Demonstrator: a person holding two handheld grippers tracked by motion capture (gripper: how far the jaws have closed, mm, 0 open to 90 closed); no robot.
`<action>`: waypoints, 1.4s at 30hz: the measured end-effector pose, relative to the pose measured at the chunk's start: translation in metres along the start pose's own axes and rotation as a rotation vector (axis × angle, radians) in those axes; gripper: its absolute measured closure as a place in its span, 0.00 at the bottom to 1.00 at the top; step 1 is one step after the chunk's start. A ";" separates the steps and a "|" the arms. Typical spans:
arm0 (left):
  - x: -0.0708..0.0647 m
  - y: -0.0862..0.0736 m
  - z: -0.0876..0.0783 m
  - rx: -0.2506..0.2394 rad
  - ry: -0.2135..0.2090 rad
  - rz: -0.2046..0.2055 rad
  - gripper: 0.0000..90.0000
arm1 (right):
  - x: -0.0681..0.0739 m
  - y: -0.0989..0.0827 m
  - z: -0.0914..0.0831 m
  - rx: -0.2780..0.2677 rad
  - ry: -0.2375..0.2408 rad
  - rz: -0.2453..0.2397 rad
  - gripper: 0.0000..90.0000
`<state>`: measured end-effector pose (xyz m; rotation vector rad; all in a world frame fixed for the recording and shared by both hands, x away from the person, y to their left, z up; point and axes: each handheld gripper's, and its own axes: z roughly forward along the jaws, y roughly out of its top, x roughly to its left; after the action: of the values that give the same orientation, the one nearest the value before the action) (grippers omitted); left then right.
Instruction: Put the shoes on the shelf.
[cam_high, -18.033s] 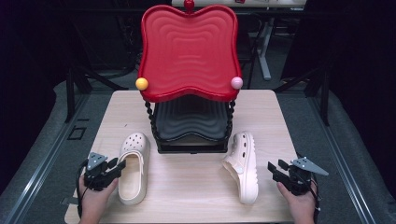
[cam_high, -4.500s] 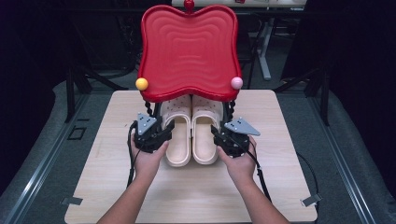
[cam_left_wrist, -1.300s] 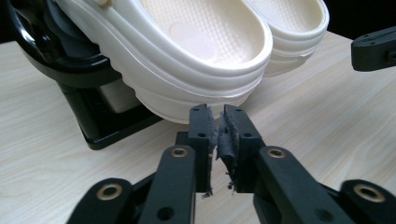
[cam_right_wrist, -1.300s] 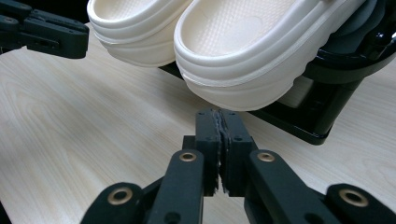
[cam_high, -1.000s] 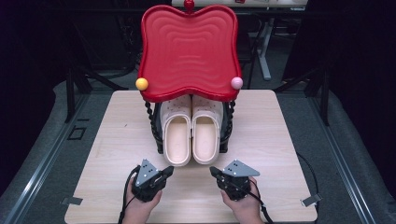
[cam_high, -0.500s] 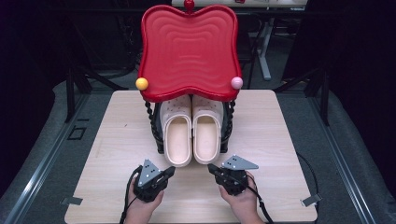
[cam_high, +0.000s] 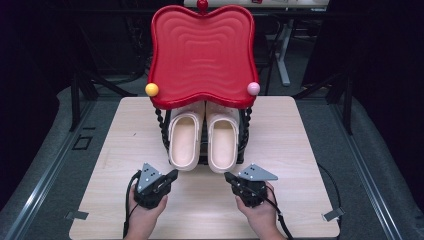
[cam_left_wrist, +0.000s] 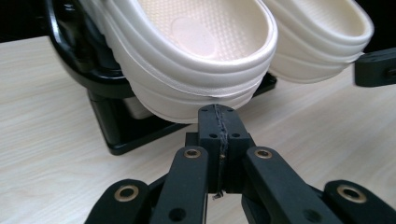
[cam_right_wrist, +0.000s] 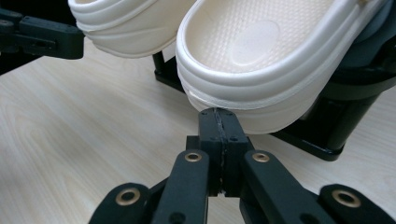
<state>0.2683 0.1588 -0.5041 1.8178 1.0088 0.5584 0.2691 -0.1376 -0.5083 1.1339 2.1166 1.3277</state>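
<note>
— Claw status? Both?
— My left claw (cam_high: 172, 174) and right claw (cam_high: 228, 176) are pinched closed, empty. Both clogs (cam_high: 184, 141) sit at twelve o'clock on the rack (cam_high: 245, 137), counter (cam_high: 300, 150) below.

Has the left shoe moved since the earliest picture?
Yes. The left shoe went from the bare table onto the black rack, beside the right shoe.

the high view looks forward and down from the person's side onto the whole table (cam_high: 300, 150). each gripper view sits low and close, facing the clogs' (cam_left_wrist: 196, 56) heels. all three share the clogs and rack (cam_high: 162, 125).
</note>
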 end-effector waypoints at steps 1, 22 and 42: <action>0.002 0.001 0.000 0.006 0.005 -0.001 0.99 | -0.002 0.001 -0.001 0.004 -0.007 -0.001 1.00; 0.018 0.018 0.027 0.004 0.016 -0.037 0.99 | -0.019 0.025 0.016 -0.011 -0.084 0.003 1.00; 0.019 0.035 0.049 0.007 0.038 -0.036 0.99 | -0.029 0.041 0.036 -0.020 -0.117 0.028 1.00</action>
<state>0.3283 0.1416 -0.4960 1.7972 1.0682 0.5704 0.3281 -0.1321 -0.4918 1.2071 2.0072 1.2595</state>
